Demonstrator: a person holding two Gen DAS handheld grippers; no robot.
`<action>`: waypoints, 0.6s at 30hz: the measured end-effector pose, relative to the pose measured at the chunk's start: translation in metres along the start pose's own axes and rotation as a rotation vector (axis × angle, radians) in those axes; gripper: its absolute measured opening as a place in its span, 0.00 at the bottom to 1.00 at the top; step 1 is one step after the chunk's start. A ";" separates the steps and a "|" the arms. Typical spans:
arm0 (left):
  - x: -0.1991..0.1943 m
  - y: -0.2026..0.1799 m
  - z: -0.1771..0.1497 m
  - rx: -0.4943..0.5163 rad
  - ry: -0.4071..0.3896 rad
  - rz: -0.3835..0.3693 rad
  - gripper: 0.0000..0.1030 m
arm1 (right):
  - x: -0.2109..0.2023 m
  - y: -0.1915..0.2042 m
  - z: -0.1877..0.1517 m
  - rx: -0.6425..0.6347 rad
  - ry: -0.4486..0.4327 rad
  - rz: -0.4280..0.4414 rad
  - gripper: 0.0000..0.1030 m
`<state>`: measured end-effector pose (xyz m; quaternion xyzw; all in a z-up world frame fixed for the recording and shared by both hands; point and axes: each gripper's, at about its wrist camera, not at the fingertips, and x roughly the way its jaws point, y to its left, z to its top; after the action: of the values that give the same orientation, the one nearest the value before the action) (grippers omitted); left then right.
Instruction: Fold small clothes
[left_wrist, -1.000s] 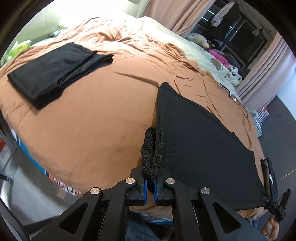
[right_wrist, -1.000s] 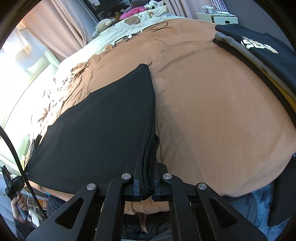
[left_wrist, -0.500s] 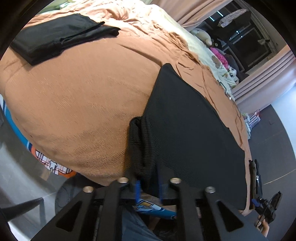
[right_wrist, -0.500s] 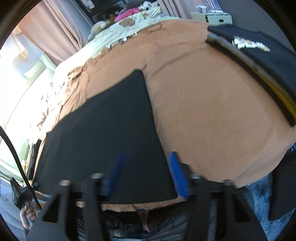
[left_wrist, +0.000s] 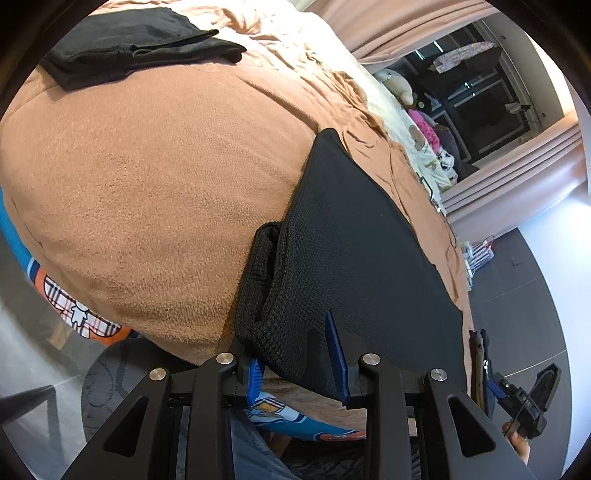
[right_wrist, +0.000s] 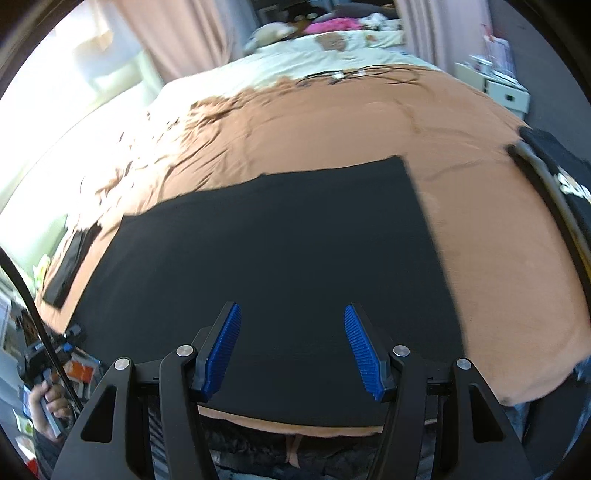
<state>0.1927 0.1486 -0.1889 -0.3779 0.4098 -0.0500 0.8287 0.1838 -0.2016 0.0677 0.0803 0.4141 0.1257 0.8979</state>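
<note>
Black mesh garment (right_wrist: 266, 258) lying flat on the brown blanket (left_wrist: 155, 177) | left gripper (left_wrist: 295, 354) and right gripper (right_wrist: 291, 350) both hovering spread wide, holding nothing | step: between folds | next: probably regripping an edge to fold over

Black mesh garment (right_wrist: 266, 258) spread flat

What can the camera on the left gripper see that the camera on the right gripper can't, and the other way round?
Only the left wrist view shows the bunched knit edge of the black garment lying between the open left gripper fingers, plus a blue cartoon-print sheet.

Only the right wrist view shows the open right gripper up close and a stack of clothes with white lettering.

Both show the garment spread flat on the orange blanket.
</note>
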 end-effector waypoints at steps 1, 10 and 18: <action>0.000 0.000 0.000 -0.002 0.000 -0.004 0.30 | 0.006 0.009 0.002 -0.016 0.009 0.004 0.54; -0.003 0.011 -0.004 -0.065 -0.005 -0.055 0.30 | 0.068 0.063 0.010 -0.125 0.113 0.009 0.38; -0.004 0.016 -0.005 -0.123 0.003 -0.080 0.30 | 0.129 0.096 0.021 -0.190 0.189 -0.045 0.29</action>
<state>0.1829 0.1589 -0.1988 -0.4441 0.3978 -0.0581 0.8007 0.2655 -0.0732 0.0114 -0.0266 0.4847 0.1514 0.8610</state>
